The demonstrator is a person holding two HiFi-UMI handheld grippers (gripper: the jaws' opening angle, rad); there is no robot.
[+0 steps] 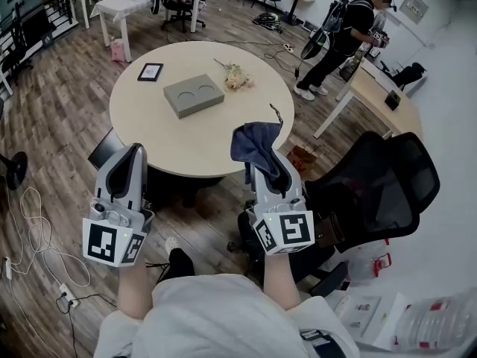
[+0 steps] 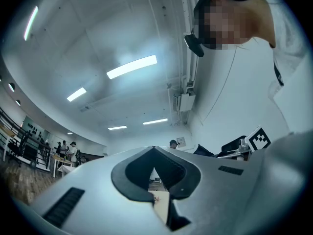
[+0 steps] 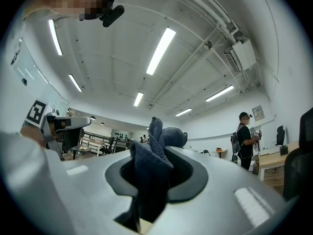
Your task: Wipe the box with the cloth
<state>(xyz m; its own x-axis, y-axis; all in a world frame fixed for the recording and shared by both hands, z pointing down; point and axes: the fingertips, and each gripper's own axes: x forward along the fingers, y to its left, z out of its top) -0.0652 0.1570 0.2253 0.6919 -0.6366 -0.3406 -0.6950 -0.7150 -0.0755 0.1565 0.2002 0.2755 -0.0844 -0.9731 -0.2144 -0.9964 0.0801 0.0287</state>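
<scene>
The grey box (image 1: 193,95), flat with two round hollows in its top, lies on the round beige table (image 1: 201,140), left of the table's middle. My right gripper (image 1: 262,159) is held at the table's near edge, shut on a dark blue cloth (image 1: 256,142) that bunches out above the jaws. In the right gripper view the cloth (image 3: 155,153) fills the gap of the right gripper (image 3: 152,160), which points up at the ceiling. My left gripper (image 1: 137,150) hangs off the table's near left edge, shut and holding nothing; in its own view the left gripper (image 2: 154,151) shows its tips meeting.
A black picture frame (image 1: 150,71) and a small bunch of dried flowers (image 1: 237,77) lie on the far part of the table. A black office chair (image 1: 380,185) stands close on the right. A person (image 1: 350,32) stands by a wooden desk (image 1: 380,95) at the back right. Cables (image 1: 37,237) trail on the floor at left.
</scene>
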